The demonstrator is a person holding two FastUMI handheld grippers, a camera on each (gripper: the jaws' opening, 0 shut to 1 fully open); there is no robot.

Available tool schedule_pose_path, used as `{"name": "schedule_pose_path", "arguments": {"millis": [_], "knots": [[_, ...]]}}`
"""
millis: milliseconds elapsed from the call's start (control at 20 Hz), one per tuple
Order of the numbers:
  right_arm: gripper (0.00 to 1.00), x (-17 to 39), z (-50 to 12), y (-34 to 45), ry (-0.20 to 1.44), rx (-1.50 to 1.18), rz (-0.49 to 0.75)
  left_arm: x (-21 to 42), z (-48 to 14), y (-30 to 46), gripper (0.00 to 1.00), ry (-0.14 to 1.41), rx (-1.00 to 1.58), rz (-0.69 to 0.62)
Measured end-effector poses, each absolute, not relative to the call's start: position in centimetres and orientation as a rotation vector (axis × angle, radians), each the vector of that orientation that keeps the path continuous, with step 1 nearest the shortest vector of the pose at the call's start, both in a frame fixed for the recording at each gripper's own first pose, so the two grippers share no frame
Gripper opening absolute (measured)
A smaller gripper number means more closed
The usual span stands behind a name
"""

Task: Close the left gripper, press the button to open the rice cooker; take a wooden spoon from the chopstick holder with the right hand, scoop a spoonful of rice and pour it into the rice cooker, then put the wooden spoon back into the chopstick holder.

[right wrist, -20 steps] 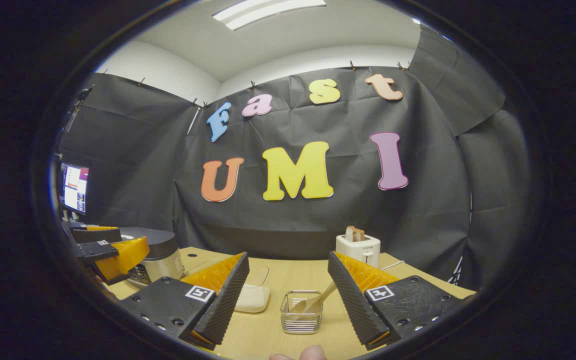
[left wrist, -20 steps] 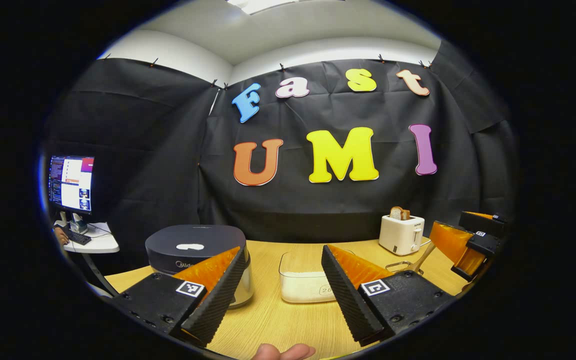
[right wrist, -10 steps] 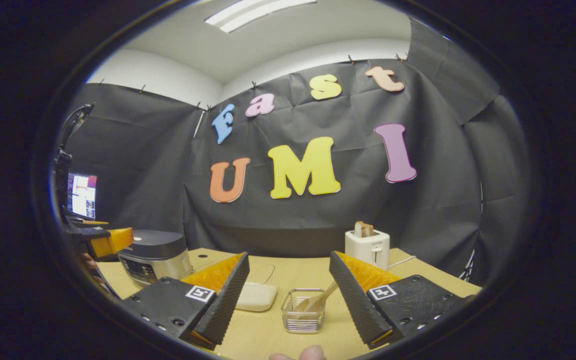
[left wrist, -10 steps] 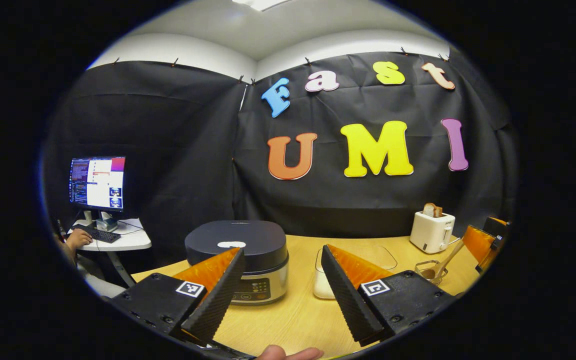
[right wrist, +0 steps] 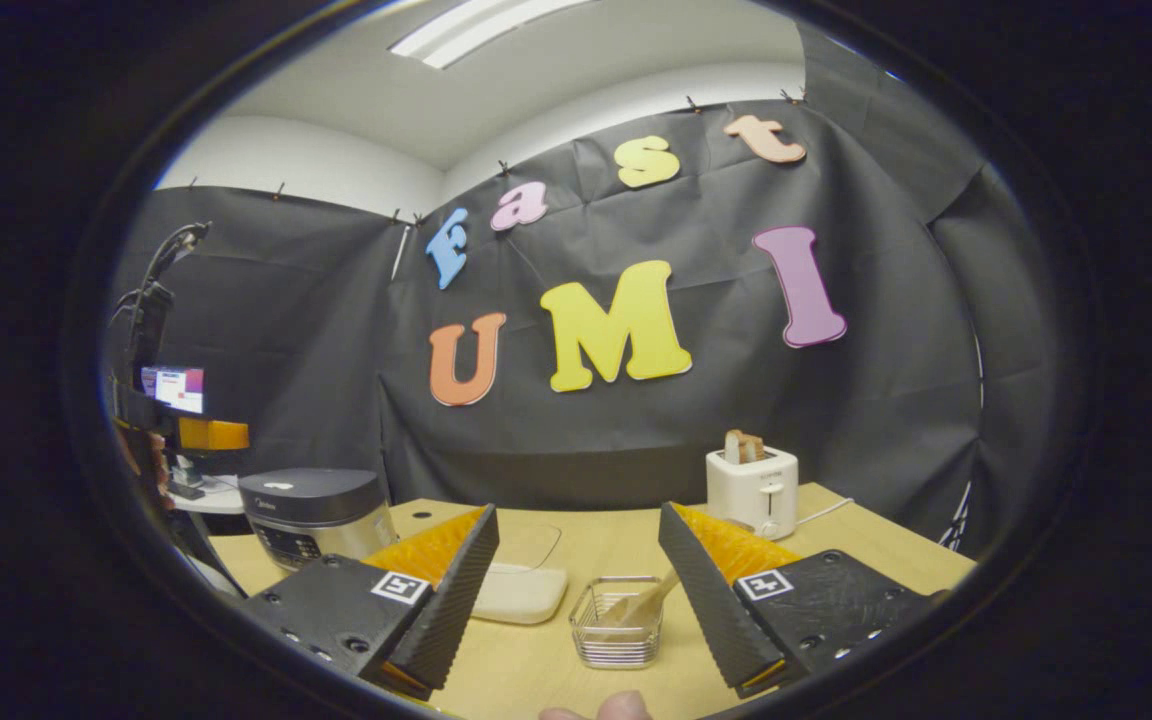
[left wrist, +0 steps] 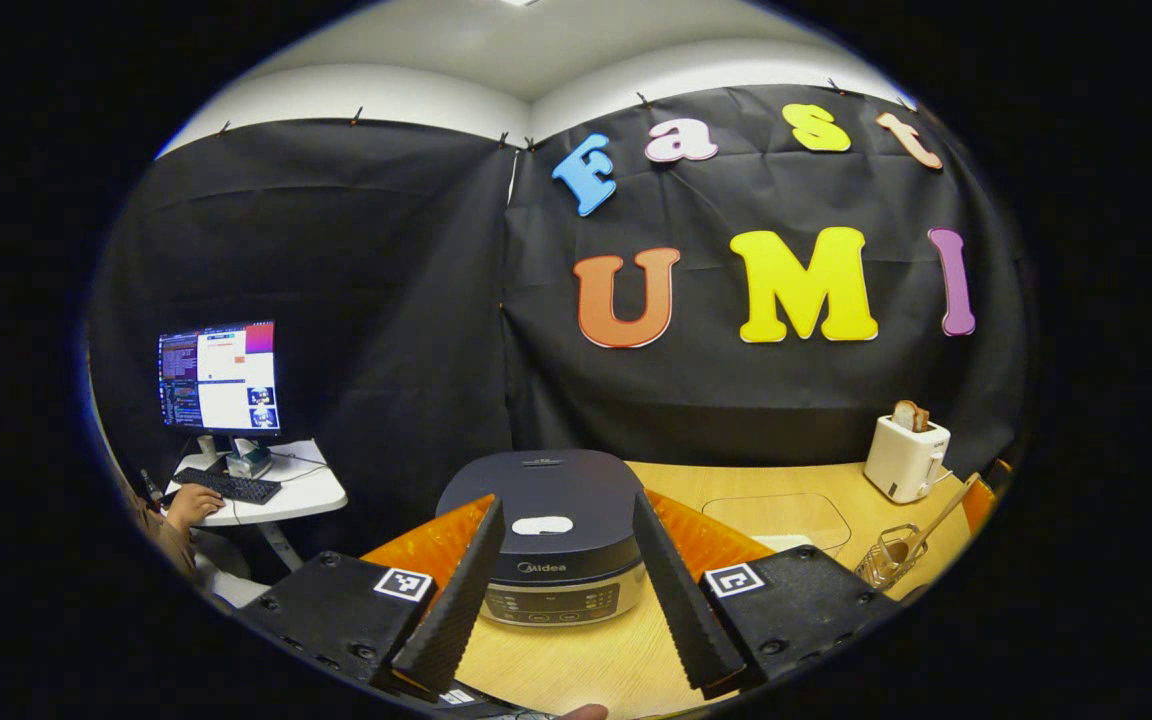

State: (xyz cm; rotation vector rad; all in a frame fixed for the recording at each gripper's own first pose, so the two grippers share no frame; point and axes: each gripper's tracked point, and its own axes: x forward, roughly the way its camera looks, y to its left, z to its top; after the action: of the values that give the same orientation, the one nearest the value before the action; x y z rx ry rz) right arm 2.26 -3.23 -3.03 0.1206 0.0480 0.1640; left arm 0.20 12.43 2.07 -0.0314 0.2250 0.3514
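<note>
A pale wooden tabletop (right wrist: pixel 866 560) stands in a black-draped booth. The dark-lidded, silver-bodied rice cooker (left wrist: pixel 556 530), its lid down, sits between the left gripper (left wrist: pixel 566 610)'s spread fingers. The right gripper (right wrist: pixel 576 610) gapes wide before the clear chopstick holder (right wrist: pixel 618 632) with its wooden spoon (right wrist: pixel 648 598).

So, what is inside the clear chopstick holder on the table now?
The chopstick holder holds a wooden spoon, which leans with its handle up and to the right. Its bowl end sits low inside, blurred through the clear wall, so I cannot tell whether anything else lies beneath it.
</note>
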Motion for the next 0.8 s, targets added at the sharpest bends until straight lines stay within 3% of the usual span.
{"name": "schedule_pose_path", "arguments": {"millis": [50,100,150,200,250,350,400,600,650,800], "knots": [[0.96,2.4,-3.1,-3.2,0.05,0.12,0.166,0.6,1.8,12.9,0.79,0.252,-0.038,0.352],[0.91,2.5,-3.2,-3.4,0.05,0.119,0.163,0.9,1.5,13.5,0.77,0.271,-0.041,0.355],[0.96,2.7,-3.2,-3.6,0.048,0.118,0.155,1.3,1.2,14.2,0.71,0.289,-0.035,0.361],[0.92,2.7,-3.4,-3.6,0.05,0.121,0.157,1.6,0.7,14.8,0.67,0.318,-0.04,0.369],[0.96,2.8,-3.5,-3.5,0.053,0.129,0.161,2.0,0.0,15.0,0.58,0.345,-0.058,0.362],[0.92,3.0,-3.7,-3.4,0.058,0.133,0.164,2.7,-1.2,15.0,0.48,0.394,-0.104,0.336],[0.95,3.1,-3.9,-3.5,0.061,0.128,0.163,3.1,-1.4,15.3,0.46,0.41,-0.111,0.331],[0.96,3.5,-4.7,-3.5,0.08,0.147,0.165,4.6,-2.2,17.2,0.34,0.47,-0.071,0.342],[0.92,3.5,-4.7,-3.5,0.083,0.154,0.166,4.9,-2.9,17.9,0.19,0.498,-0.072,0.35],[0.96,3.5,-5.1,-3.2,0.092,0.168,0.176,5.8,-4.2,17.6,0.05,0.566,-0.157,0.314]]}}
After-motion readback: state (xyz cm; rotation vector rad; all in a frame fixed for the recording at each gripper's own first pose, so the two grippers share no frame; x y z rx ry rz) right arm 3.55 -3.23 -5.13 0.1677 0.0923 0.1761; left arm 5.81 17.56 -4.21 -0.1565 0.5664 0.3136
